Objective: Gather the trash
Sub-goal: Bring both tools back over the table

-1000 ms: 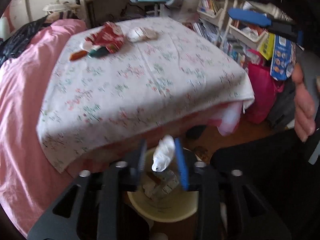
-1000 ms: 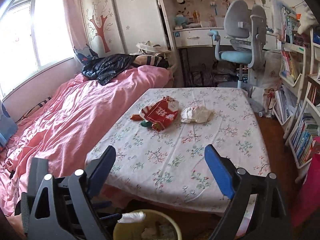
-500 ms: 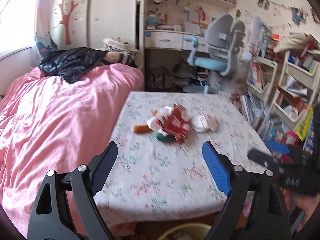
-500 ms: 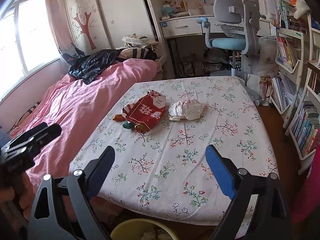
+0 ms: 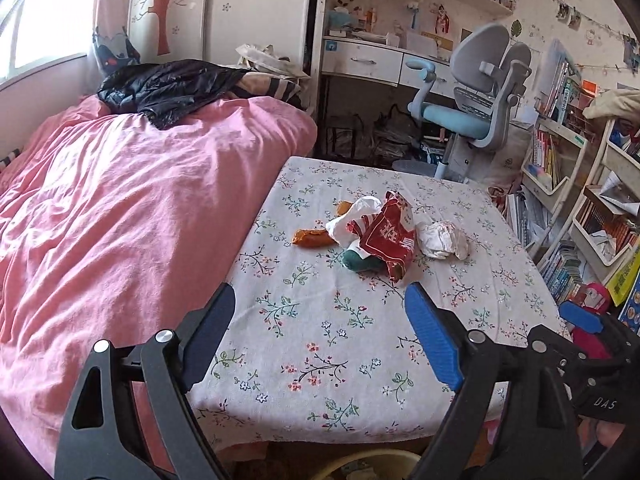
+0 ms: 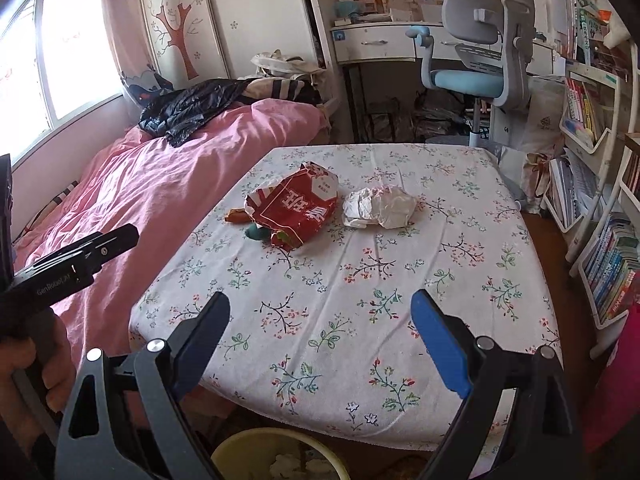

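Two grippers, both empty and spread wide right now, hanging over the near edge of the floral tablecloth (image 6: pixel 360 320). The left gripper (image 5: pixel 320 340) has just been opening its jaws and nothing sits between them. The right gripper (image 6: pixel 320 344) is just as wide.

Trash on the table is a little heap near the middle: red snack bag (image 6: pixel 296 208), crumpled white wrapper (image 6: pixel 378 206) just beside it, plus an orange scrap (image 5: pixel 312 237) and a dark green bit (image 5: pixel 360 262) tucked against the bag.

I'd go for the white wrapper first since it sits apart and should squash easily. Come in low, pinch the bulk, not a loose flap. The yellow bin (image 6: pixel 280 454) is right below the table edge, so a short carry.

Left view shows a white tissue-ish piece (image 5: pixel 354 216) behind the bag that the right view hides. Right view shows the bin's contents properly; the left view only catches its rim.
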`<state>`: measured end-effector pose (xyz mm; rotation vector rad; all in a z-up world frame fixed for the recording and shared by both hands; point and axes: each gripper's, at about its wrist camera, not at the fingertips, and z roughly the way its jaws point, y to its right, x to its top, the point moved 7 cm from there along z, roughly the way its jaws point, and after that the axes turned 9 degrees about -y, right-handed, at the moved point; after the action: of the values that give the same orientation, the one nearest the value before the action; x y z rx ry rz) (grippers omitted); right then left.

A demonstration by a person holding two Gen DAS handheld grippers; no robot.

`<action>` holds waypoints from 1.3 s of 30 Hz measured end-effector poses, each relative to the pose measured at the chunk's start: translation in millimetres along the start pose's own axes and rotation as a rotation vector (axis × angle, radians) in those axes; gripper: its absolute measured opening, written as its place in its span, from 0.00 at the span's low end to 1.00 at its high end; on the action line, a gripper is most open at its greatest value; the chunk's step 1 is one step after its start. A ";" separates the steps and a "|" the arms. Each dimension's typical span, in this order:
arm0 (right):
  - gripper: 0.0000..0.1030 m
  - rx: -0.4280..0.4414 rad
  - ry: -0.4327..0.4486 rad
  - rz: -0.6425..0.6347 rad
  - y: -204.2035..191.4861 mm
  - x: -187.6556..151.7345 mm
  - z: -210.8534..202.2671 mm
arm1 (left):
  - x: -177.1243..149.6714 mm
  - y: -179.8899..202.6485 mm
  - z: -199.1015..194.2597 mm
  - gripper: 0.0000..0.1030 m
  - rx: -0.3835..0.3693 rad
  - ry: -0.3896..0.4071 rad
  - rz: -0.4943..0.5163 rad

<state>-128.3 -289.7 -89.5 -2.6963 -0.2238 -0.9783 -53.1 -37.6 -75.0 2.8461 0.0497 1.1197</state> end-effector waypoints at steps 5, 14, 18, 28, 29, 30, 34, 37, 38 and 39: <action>0.86 -0.013 -0.002 0.009 4.0 -0.9 0.4 | -3.4 0.5 1.3 0.81 0.007 -0.001 0.003; 0.86 -0.024 -0.008 0.010 6.6 -1.6 2.3 | -5.9 1.2 4.3 0.81 0.007 -0.006 0.001; 0.86 -0.026 -0.012 0.005 5.9 -2.4 4.1 | -6.0 2.9 5.8 0.81 0.001 -0.003 -0.001; 0.86 -0.027 -0.012 0.006 5.5 -2.2 4.3 | -6.0 3.3 6.4 0.81 -0.001 -0.004 -0.002; 0.86 -0.027 -0.013 0.006 5.5 -2.2 4.3 | -6.3 3.5 6.7 0.81 -0.001 -0.005 -0.002; 0.86 -0.027 -0.013 0.006 5.6 -2.2 4.6 | -6.1 3.2 6.8 0.81 0.000 -0.006 -0.002; 0.86 -0.028 -0.013 0.005 5.1 -2.6 4.9 | -6.6 4.1 7.2 0.81 0.000 -0.006 0.000; 0.86 -0.027 -0.013 0.006 5.1 -2.7 5.2 | -6.6 4.2 7.0 0.81 0.000 -0.006 -0.002; 0.86 -0.027 -0.013 0.006 5.0 -2.6 5.0 | -6.7 4.4 7.1 0.81 0.000 -0.006 -0.002; 0.86 -0.027 -0.013 0.005 5.0 -2.7 5.1 | -6.4 4.1 6.9 0.81 0.000 -0.006 -0.002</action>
<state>-126.1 -293.1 -96.0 -2.7276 -0.2076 -0.9690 -53.1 -42.4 -84.0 2.8487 0.0519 1.1114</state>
